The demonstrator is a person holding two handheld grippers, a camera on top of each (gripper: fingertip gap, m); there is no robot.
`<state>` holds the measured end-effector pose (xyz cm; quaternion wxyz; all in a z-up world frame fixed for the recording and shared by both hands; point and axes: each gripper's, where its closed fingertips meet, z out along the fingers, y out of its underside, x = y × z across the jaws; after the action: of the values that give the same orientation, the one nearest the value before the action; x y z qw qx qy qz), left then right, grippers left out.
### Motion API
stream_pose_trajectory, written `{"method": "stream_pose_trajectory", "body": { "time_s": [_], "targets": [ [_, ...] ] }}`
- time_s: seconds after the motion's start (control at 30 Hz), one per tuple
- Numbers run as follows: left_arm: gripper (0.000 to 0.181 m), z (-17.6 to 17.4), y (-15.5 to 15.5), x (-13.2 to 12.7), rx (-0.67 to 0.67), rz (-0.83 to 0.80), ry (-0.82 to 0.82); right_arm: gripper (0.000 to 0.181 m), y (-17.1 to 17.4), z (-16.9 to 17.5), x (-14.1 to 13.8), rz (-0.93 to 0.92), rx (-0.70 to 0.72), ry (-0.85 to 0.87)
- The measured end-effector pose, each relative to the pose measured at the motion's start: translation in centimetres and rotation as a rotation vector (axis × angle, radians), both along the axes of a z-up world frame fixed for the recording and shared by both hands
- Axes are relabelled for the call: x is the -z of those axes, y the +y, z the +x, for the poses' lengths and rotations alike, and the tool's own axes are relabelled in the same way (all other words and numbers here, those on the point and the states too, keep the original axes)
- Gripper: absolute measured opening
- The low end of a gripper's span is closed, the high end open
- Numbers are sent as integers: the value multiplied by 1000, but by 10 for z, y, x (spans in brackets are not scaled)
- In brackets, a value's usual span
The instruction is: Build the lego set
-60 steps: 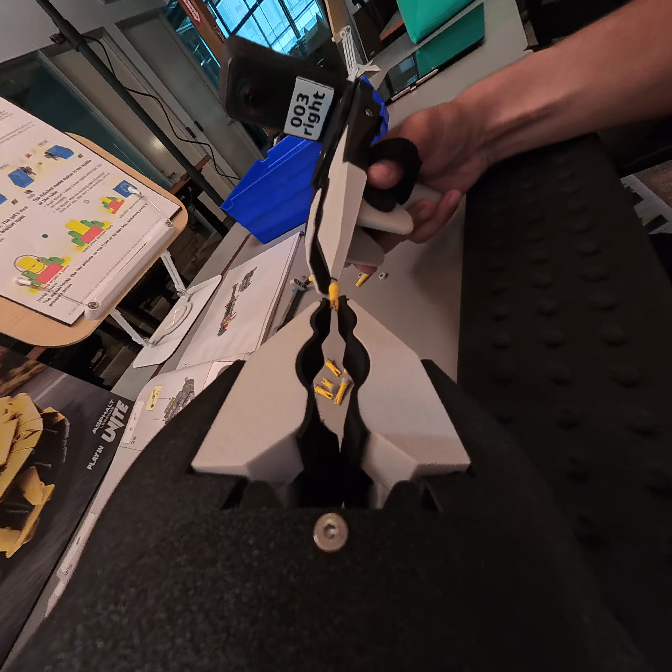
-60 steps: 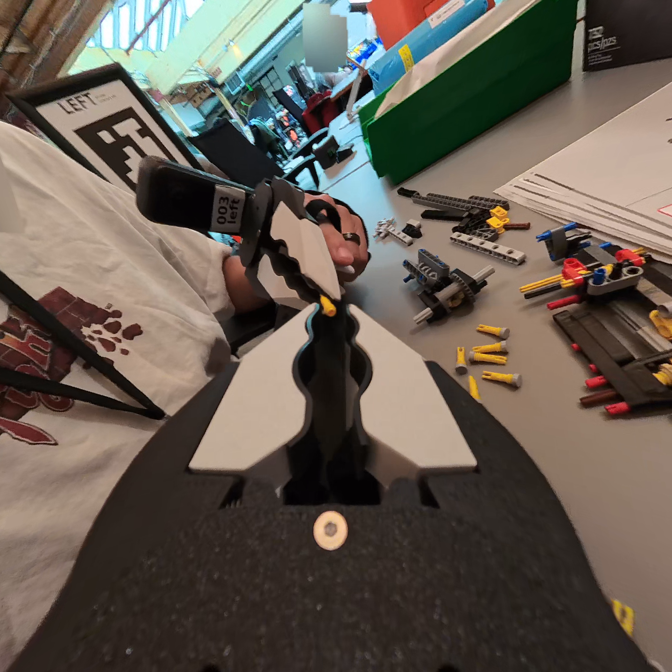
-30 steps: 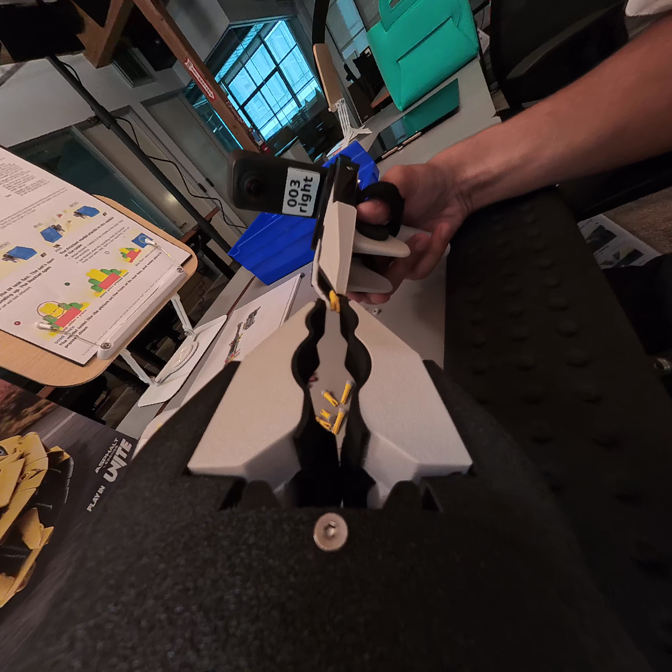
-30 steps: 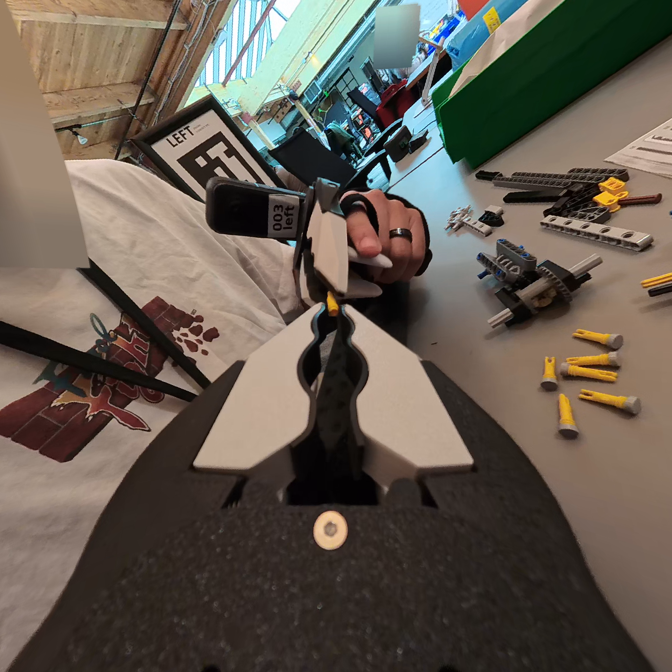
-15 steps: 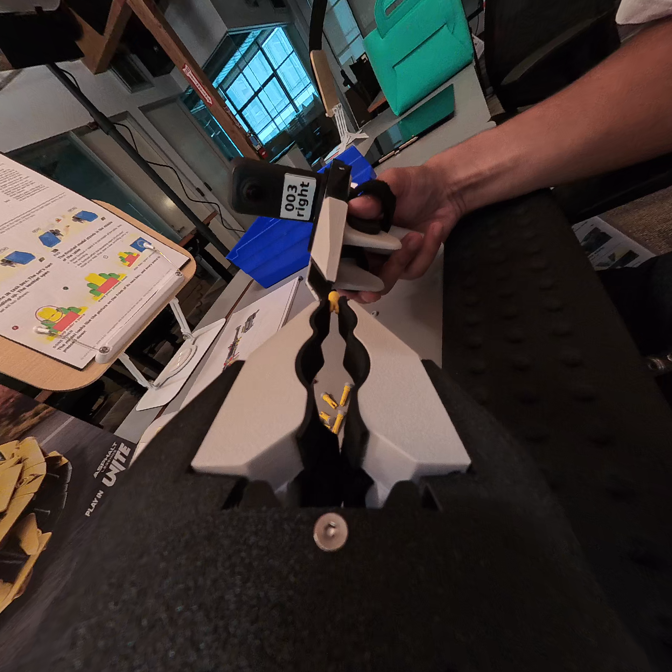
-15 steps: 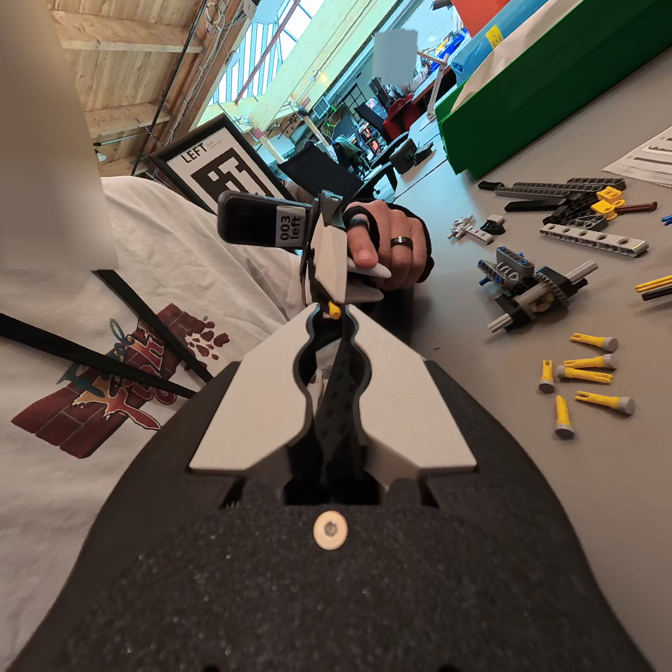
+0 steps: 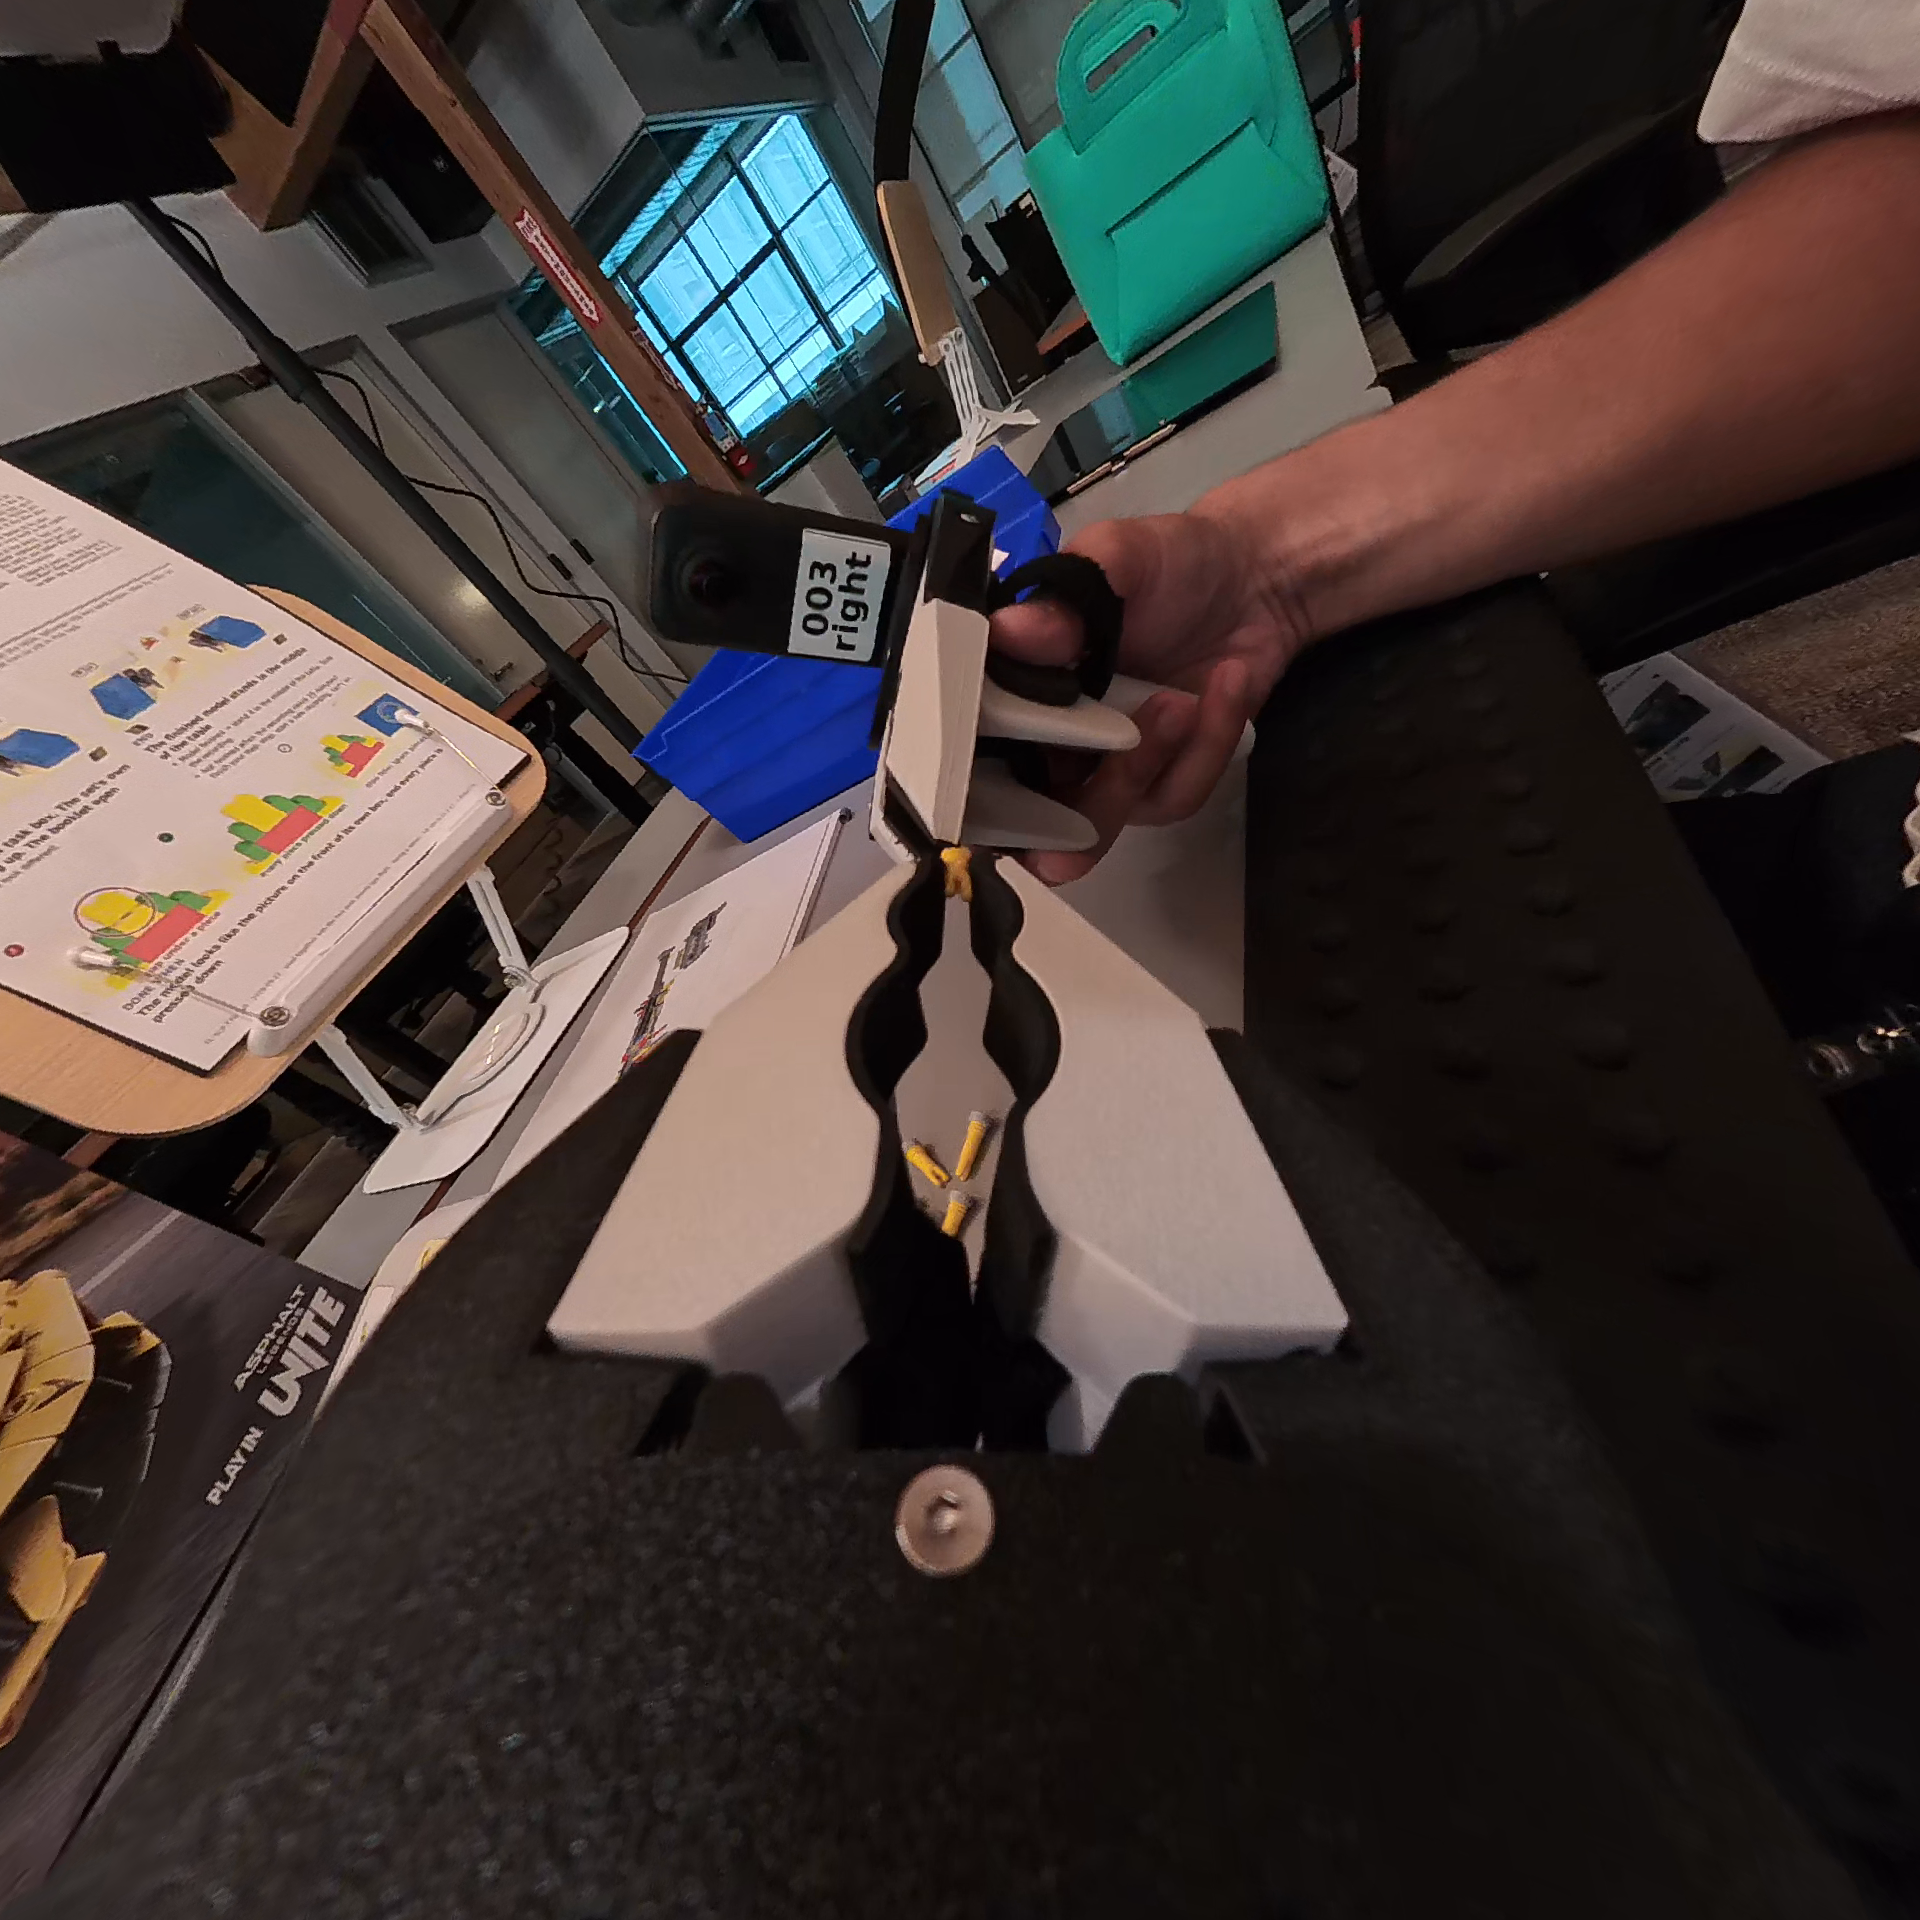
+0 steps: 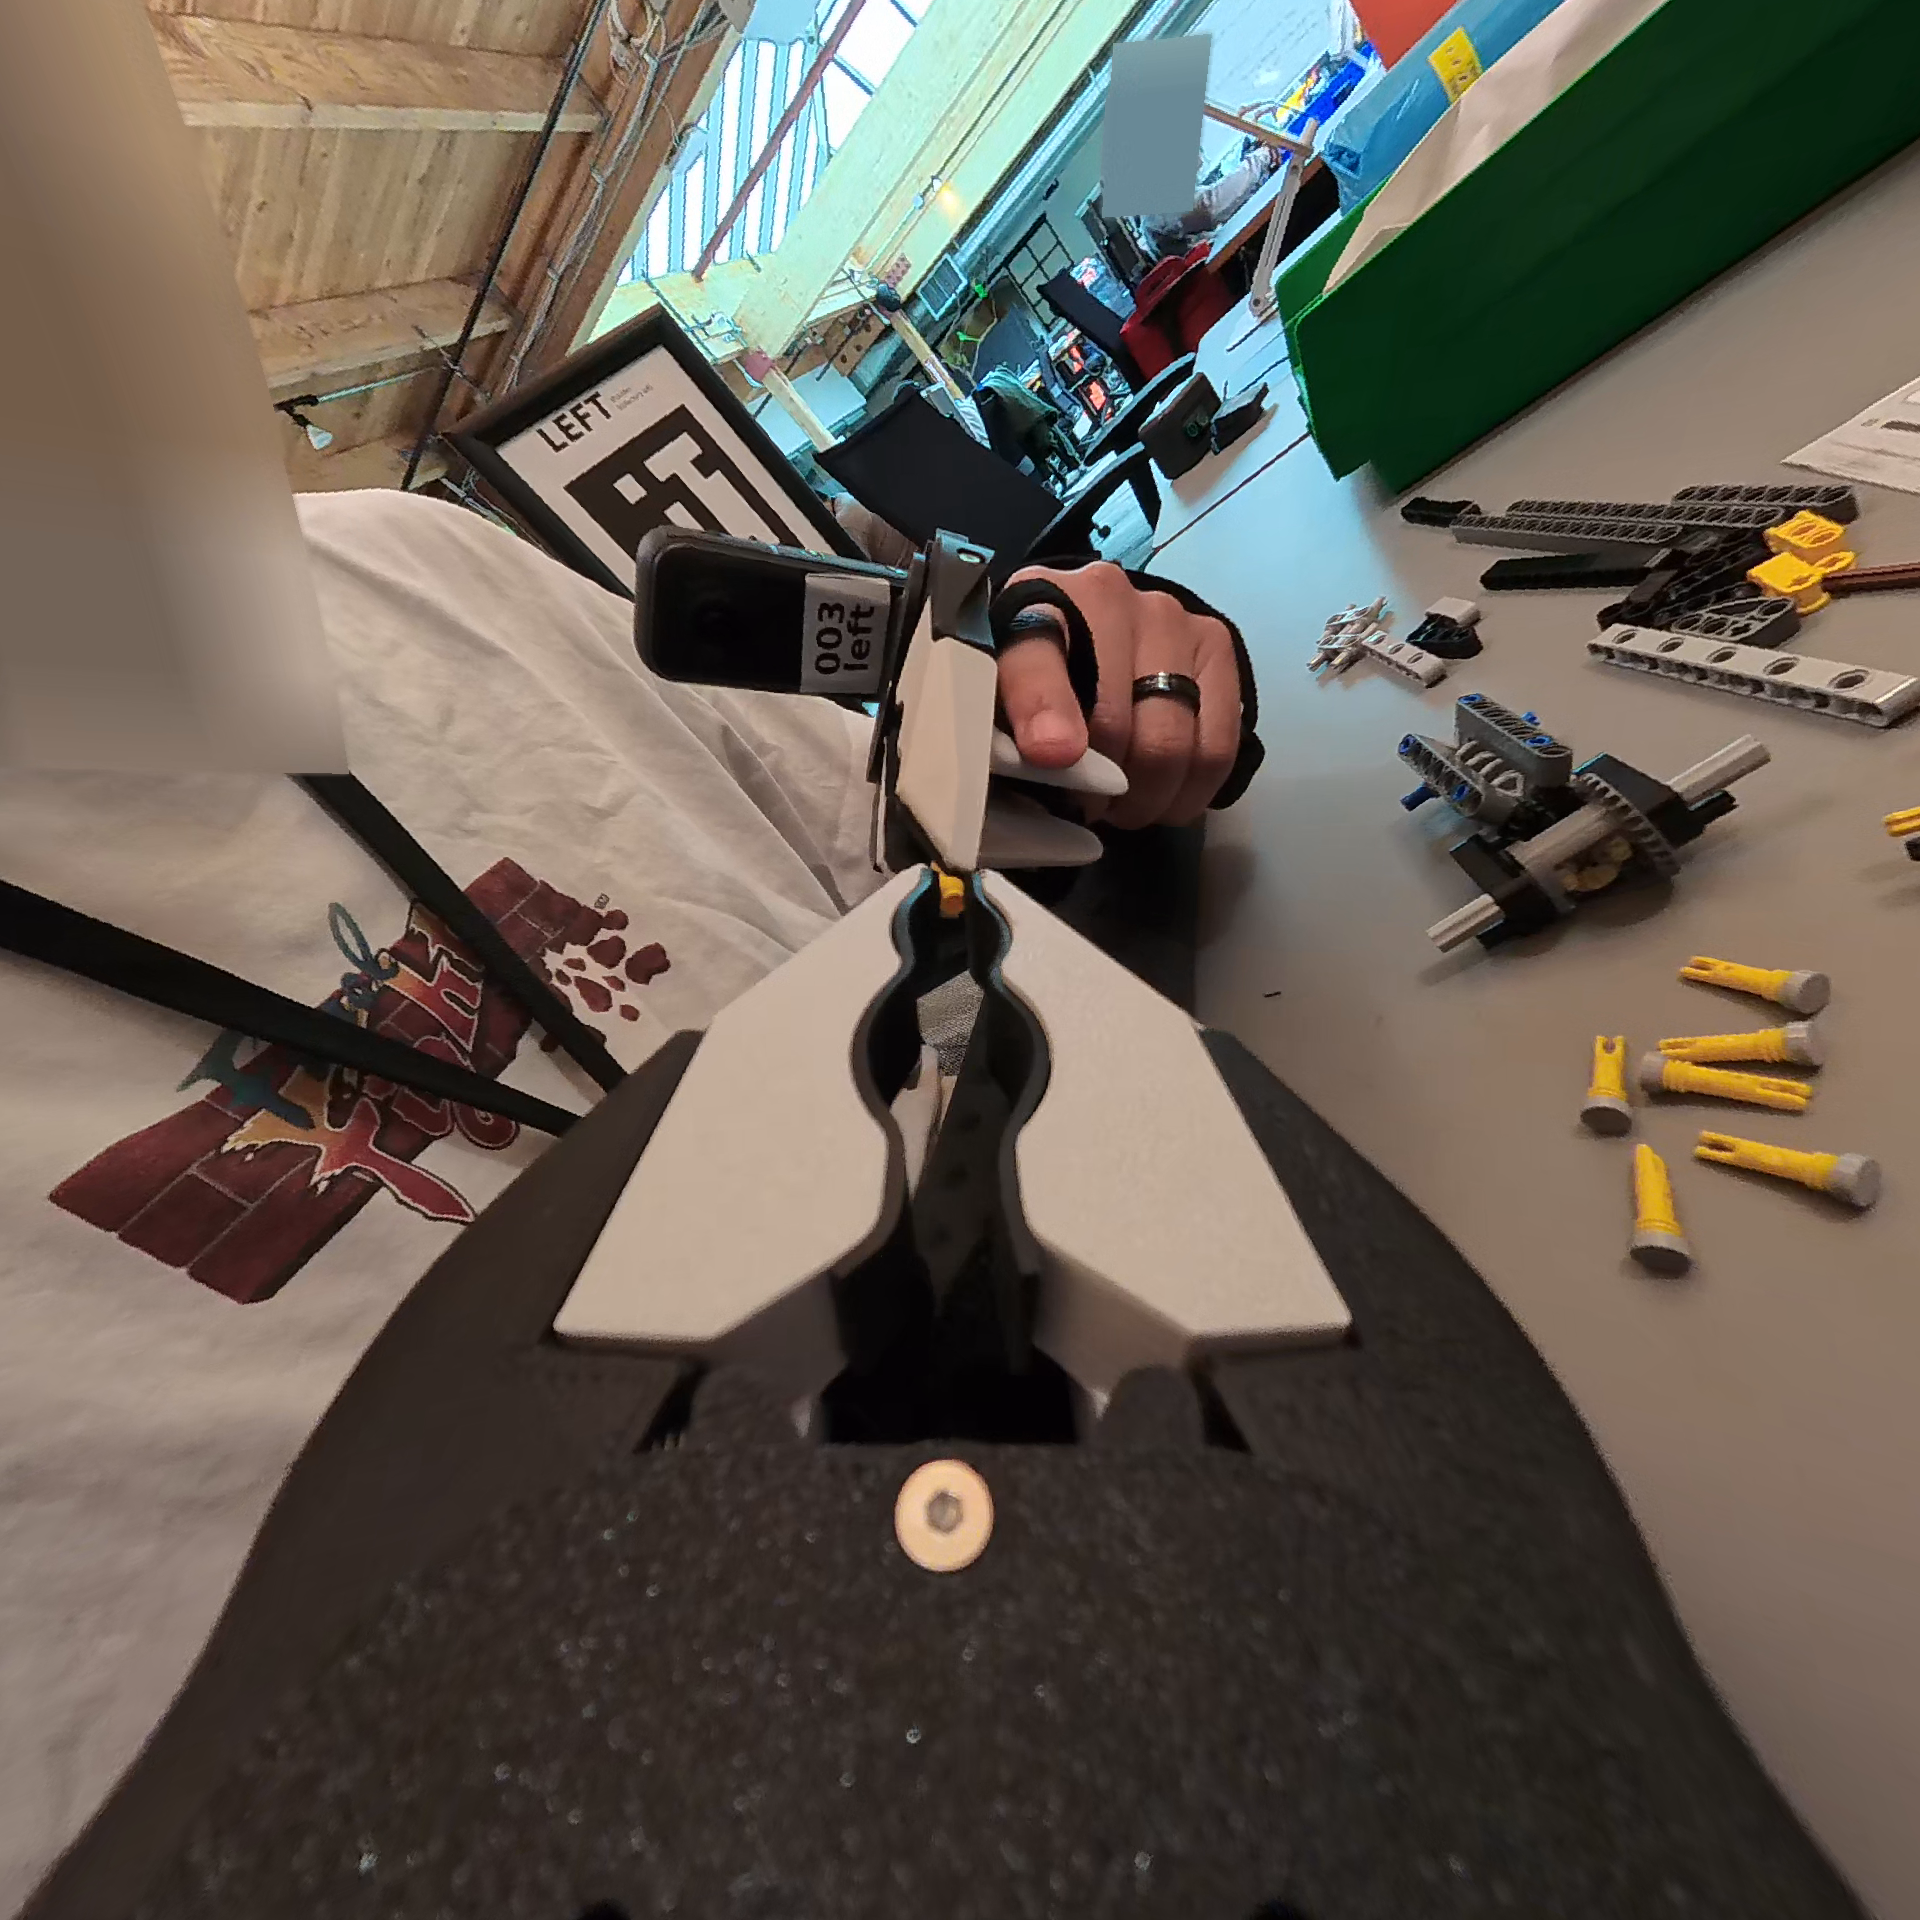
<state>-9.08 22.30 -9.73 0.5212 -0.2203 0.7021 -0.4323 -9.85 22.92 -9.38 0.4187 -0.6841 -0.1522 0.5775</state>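
Meeting tip to tip above the tabletop (image 8: 1351, 1039), left tongs (image 7: 951, 883) and right tongs (image 8: 948, 899) both pinch one yellow pin (image 8: 948, 891) (spares (image 8: 1714, 1091) lie at three o'clock); a clean handover likely needs one grip released slowly.

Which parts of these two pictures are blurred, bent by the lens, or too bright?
Left wrist view: the windows glow brightly, straight beams curve near the edges, and the yellow pin at the left tool is soft. Right wrist view: skylights overexposed, two blur patches laid over, loose yellow pins on the table sharp.
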Motion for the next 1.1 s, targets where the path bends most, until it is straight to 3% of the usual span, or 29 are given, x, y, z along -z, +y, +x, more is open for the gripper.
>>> {"method": "stream_pose_trajectory", "body": {
  "time_s": [0.23,0.3,0.33,0.43,0.53,0.7,0.83,1.1],
  "targets": [
    [4,2,1,2,-5,-5,21,5,0,4,1,19,23,-34],
    [3,6,7,11,-48,18,61,8,1,29,1,53,134,-134],
    [3,9,12,16,-77,25,85,11,2,51,3,39,219,-215],
    [3,14,25,23,-139,6,140,16,-15,123,31,-18,451,-695],
    [3,17,31,30,-164,-7,183,15,-39,141,57,-94,449,-980],
    [3,17,26,39,-153,37,210,15,-42,133,98,-192,388,-1041],
    [3,16,27,42,-157,52,217,0,-35,131,105,-151,390,-1063],
    [3,16,24,45,-149,72,226,0,-35,137,119,-169,393,-1136]
  ]
}}
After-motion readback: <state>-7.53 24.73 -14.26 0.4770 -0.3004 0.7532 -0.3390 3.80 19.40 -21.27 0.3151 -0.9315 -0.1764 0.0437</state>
